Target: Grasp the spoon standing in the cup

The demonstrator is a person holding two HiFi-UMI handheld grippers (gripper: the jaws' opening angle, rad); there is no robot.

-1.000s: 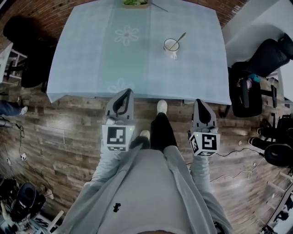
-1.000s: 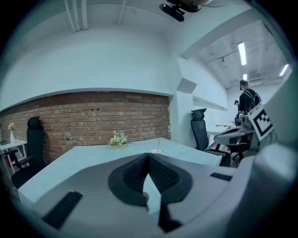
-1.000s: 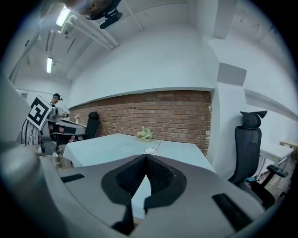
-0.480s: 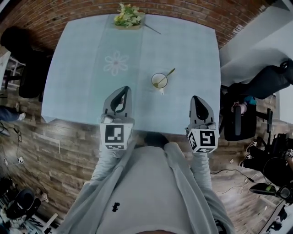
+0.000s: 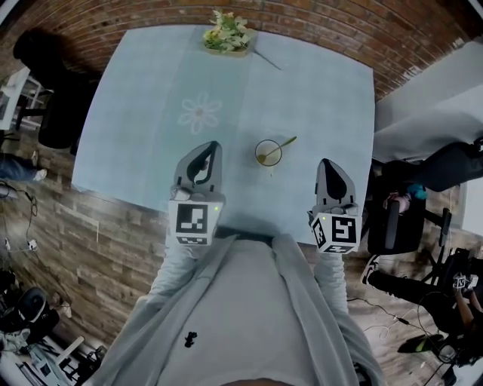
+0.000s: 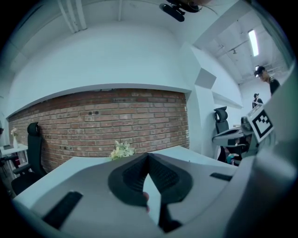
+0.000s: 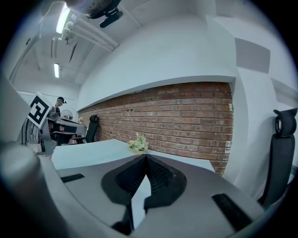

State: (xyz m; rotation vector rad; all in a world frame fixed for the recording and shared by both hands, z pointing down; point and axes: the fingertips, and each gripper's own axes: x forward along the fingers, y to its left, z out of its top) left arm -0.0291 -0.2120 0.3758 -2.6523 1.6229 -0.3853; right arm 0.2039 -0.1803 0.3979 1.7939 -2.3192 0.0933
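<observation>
1. standing at the near edge of the table (image 5: 136,113), the person holds both grippers over it, pointed toward the brick wall (image 5: 324,22).
2. left gripper (image 5: 213,146): its jaws meet at the tips, with nothing between them.
3. right gripper (image 5: 324,162): its jaws are likewise pressed together and empty.
4. the cup (image 5: 268,154) sits on the table between the two grippers, about level with their tips and touching neither.
5. the spoon (image 5: 284,143) stands in the cup, its handle leaning over the rim toward the right gripper's side and away from the person.
6. flowers (image 5: 228,34) sit at the table's far edge by the wall, and a pale flower print (image 5: 199,113) marks the cloth ahead of the left gripper.
7. a dark chair (image 5: 53,90) stands off the table's left side.
</observation>
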